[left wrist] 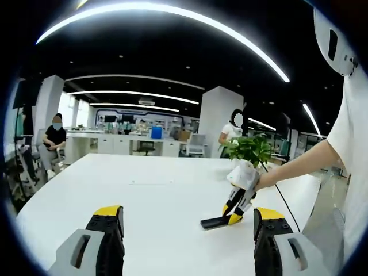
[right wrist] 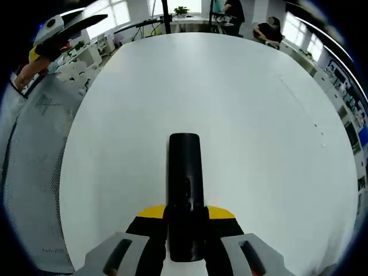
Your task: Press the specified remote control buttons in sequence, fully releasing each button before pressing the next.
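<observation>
Left gripper (left wrist: 187, 230) hangs above the white desk (left wrist: 144, 195) with jaws spread apart and empty, while the right gripper (right wrist: 185, 221) has its jaws clamped on the black remote control (right wrist: 184, 172), lying flat on the desk.

remote control (right wrist: 185, 190) lies on the counter (right wrist: 259, 115), its near end between the right gripper (right wrist: 185, 230) fingers | left gripper view: right gripper (left wrist: 234, 208) ahead and to the right, remote (left wrist: 215, 222) at its tip | potted plant (left wrist: 250, 149) behind it on the counter
</observation>
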Demonstrator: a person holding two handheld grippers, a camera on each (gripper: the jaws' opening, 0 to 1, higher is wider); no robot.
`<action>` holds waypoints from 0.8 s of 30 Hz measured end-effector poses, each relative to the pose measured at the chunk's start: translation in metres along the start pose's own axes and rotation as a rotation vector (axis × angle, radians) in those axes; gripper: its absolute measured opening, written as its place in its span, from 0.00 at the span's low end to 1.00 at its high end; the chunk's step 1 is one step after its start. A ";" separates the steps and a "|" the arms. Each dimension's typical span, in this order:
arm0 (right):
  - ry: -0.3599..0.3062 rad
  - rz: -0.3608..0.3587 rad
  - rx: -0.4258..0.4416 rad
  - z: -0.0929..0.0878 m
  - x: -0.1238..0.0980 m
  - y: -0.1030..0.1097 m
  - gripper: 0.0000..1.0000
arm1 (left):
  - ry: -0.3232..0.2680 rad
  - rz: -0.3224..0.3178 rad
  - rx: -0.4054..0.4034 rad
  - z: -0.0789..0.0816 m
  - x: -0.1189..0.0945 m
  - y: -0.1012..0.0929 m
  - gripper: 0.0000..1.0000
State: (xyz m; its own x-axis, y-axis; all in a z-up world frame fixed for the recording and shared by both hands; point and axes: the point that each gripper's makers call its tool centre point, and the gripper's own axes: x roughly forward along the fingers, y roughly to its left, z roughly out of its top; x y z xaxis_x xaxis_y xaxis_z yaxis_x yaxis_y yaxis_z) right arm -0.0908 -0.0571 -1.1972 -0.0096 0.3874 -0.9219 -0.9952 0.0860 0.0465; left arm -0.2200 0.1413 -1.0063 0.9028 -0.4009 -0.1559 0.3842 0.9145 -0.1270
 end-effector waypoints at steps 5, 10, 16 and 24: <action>0.023 0.005 -0.022 0.004 0.001 -0.014 0.21 | 0.006 0.005 -0.006 -0.002 0.000 0.001 0.97; 0.048 0.004 -0.050 0.007 0.003 -0.028 0.21 | 0.010 0.007 -0.008 -0.004 0.000 0.003 0.97; 0.065 -0.010 -0.087 0.014 0.006 -0.046 0.21 | 0.014 0.011 -0.010 -0.005 0.001 0.006 0.97; 0.022 -0.047 -0.003 0.022 0.006 -0.064 0.24 | -0.002 0.013 -0.027 -0.002 0.001 0.007 0.97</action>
State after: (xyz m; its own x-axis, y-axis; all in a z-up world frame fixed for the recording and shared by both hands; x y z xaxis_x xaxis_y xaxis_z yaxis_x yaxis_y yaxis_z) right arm -0.0249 -0.0397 -1.1975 0.0352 0.3623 -0.9314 -0.9949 0.1012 0.0018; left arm -0.2169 0.1469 -1.0091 0.9080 -0.3887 -0.1561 0.3669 0.9178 -0.1516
